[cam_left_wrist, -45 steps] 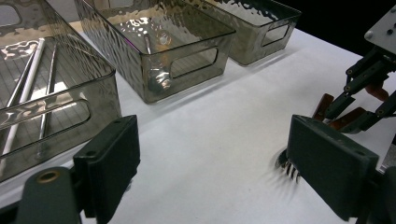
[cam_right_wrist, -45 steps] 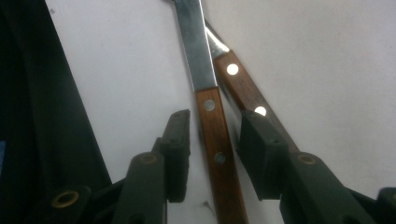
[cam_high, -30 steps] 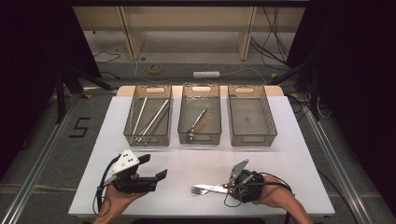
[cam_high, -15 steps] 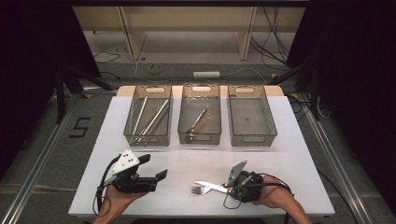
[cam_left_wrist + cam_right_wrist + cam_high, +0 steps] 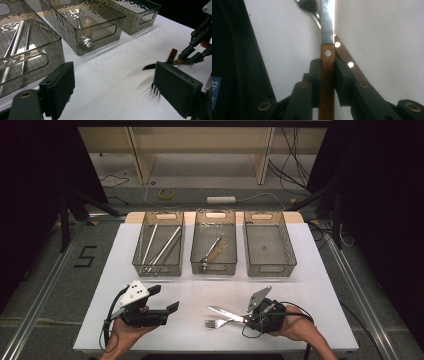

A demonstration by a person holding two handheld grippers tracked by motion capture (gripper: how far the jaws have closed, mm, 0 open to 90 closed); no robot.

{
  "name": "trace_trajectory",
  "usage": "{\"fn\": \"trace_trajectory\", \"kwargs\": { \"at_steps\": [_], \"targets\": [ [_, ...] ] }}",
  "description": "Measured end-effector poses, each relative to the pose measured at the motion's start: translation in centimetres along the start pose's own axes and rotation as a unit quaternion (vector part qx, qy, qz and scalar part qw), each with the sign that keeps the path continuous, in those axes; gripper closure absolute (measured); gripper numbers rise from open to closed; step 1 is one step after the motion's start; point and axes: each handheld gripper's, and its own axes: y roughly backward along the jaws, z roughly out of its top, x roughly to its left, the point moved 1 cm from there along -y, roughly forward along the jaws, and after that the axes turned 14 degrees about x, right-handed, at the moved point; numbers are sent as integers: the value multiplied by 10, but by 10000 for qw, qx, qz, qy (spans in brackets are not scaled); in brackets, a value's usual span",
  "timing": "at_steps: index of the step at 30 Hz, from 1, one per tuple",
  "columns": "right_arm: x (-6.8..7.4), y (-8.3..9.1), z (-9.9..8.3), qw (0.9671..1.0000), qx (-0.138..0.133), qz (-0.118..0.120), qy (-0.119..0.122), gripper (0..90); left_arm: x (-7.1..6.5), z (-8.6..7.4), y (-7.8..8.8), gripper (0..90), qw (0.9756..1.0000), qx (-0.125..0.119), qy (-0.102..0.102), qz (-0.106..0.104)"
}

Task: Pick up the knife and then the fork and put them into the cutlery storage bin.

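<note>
1. The right gripper (image 5: 246, 318) pinches a knife (image 5: 327, 40) by its wooden handle; the fingers (image 5: 315, 75) press on both flat sides, having just been closing around it.
2. The knife's blade runs straight out ahead of those fingers, over the white counter (image 5: 310, 265).
3. A fork (image 5: 216, 323) lies on the counter just beside the blade, its handle running under the gripper.
4. The left gripper (image 5: 166, 301) hovers well apart, fingers (image 5: 58, 87) spread, nothing between them.
</note>
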Motion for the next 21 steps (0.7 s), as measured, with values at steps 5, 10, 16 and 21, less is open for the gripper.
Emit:
{"fn": "trace_trajectory", "kwargs": {
  "at_steps": [5, 10, 16, 21],
  "targets": [
    [-11, 11, -4, 9985, -448, 173, -256, 774, 0, 0, 0, 168, 10000, 0, 3, 2],
    [-26, 19, -8, 9950, -791, 236, -558, 774, 0, 0, -1, 167, 10000, -20, 21, -3],
    [-39, 24, -9, 9915, -1001, 240, -792, 774, 0, 0, -1, 167, 10000, -57, 41, -8],
    [-50, 29, -10, 9892, -1116, 182, -931, 774, 1, 0, 1, 167, 9999, -129, 73, -3]
  ]
}}
